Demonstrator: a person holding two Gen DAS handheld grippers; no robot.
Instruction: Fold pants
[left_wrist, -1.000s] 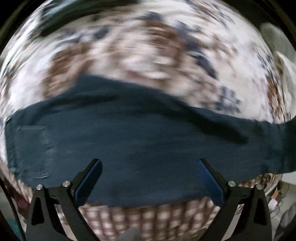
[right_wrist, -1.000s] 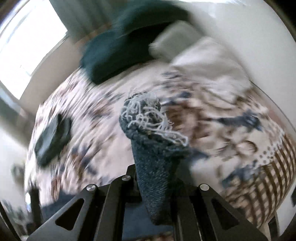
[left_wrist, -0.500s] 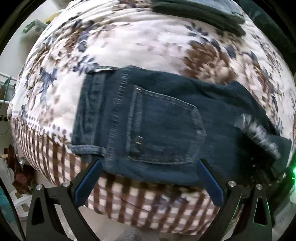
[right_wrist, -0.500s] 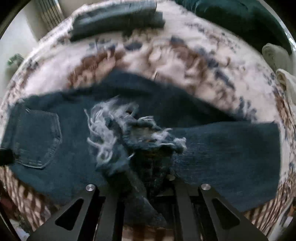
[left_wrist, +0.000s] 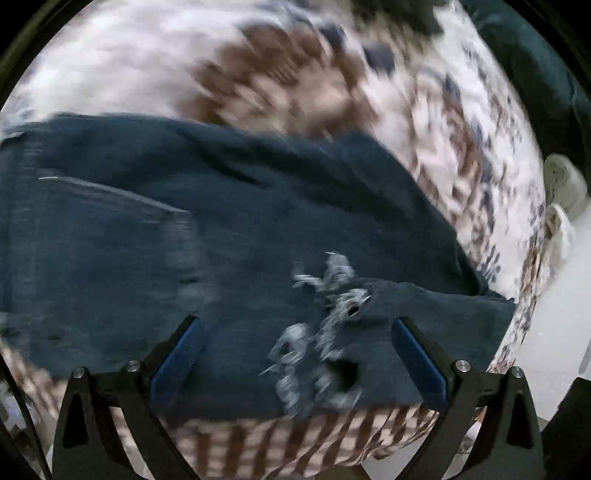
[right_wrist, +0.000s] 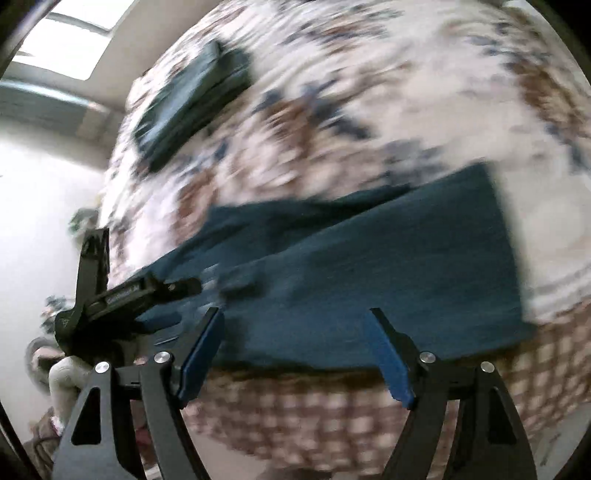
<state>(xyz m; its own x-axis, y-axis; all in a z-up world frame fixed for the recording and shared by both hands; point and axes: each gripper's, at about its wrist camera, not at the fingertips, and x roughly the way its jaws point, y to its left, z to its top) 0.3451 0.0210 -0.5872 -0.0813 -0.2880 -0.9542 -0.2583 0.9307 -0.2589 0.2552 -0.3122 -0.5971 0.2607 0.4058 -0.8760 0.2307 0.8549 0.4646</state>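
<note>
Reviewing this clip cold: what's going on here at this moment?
A person is folding dark blue jeans on a bed with a floral cover, using two hand-held grippers. The jeans lie folded over, the frayed hem resting on top. The right hand-held gripper is opening with nothing between its fingers. The left hand-held gripper hovers open over the hem, holding nothing. Another folded dark garment sits farther back on the bed. Both views are motion-blurred.
</note>
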